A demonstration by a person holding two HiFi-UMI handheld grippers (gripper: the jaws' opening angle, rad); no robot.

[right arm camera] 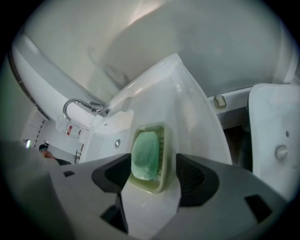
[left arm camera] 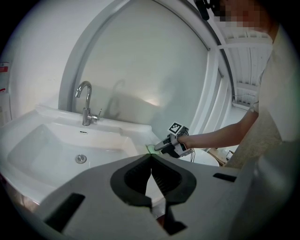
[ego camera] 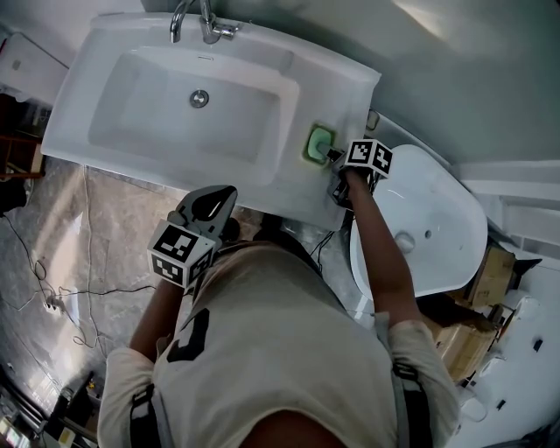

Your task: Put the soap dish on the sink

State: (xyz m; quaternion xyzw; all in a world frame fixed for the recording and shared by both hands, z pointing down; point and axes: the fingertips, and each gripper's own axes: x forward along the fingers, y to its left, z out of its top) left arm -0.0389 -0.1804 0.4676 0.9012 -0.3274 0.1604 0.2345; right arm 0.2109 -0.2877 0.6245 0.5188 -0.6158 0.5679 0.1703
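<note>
The pale green soap dish (ego camera: 319, 144) holds a green bar of soap and rests flat on the white sink's (ego camera: 341, 83) right ledge, beside the basin. My right gripper (ego camera: 332, 157) reaches it from the near side. In the right gripper view the soap dish (right arm camera: 151, 157) lies between the spread jaws of the right gripper (right arm camera: 153, 160), and neither pad presses on it. My left gripper (ego camera: 227, 192) hangs in front of the sink's near edge, apart from it. In the left gripper view the left gripper (left arm camera: 150, 157) has its tips together and nothing in them, and it looks toward the right gripper (left arm camera: 165, 145).
A chrome tap (ego camera: 197, 22) stands at the back of the basin, with the drain (ego camera: 199, 98) in the middle. A white toilet (ego camera: 429, 227) stands close on the right of the sink. Cardboard boxes (ego camera: 490, 271) lie beyond it, and cables (ego camera: 52, 297) trail over the floor at the left.
</note>
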